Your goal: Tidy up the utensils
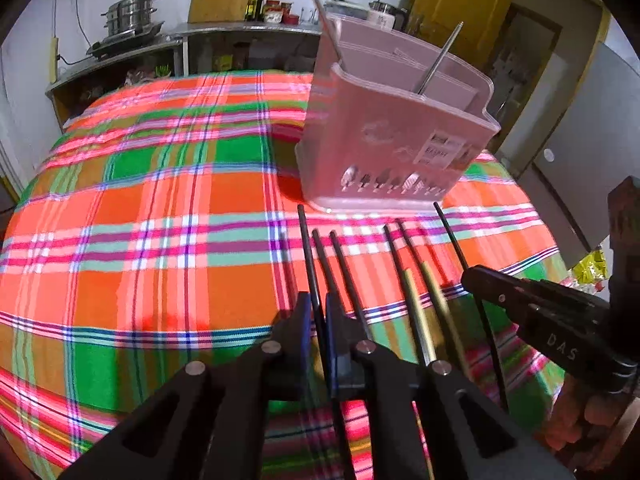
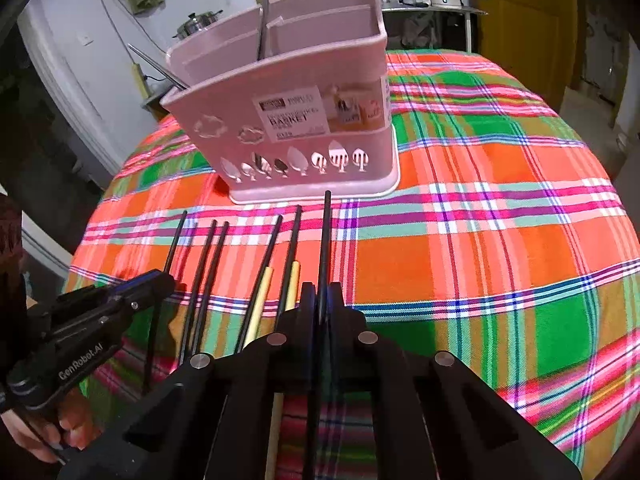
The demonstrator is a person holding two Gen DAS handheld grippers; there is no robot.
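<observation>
While tilted down: left gripper (image 1: 319,312), right gripper (image 2: 322,300), fingers each clamping one black chopstick (image 2: 325,240).

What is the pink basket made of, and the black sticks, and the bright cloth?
Pink basket: looks like plastic, smooth and matte, with moulded cut-out shapes. Black chopsticks: hard to tell, perhaps plastic or lacquered wood; two have pale handle ends. Plaid tablecloth: woven fabric, judging by its crossing coloured stripes.

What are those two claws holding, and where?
Each claw, left and right, pinches one black chopstick partway along its shaft.
</observation>
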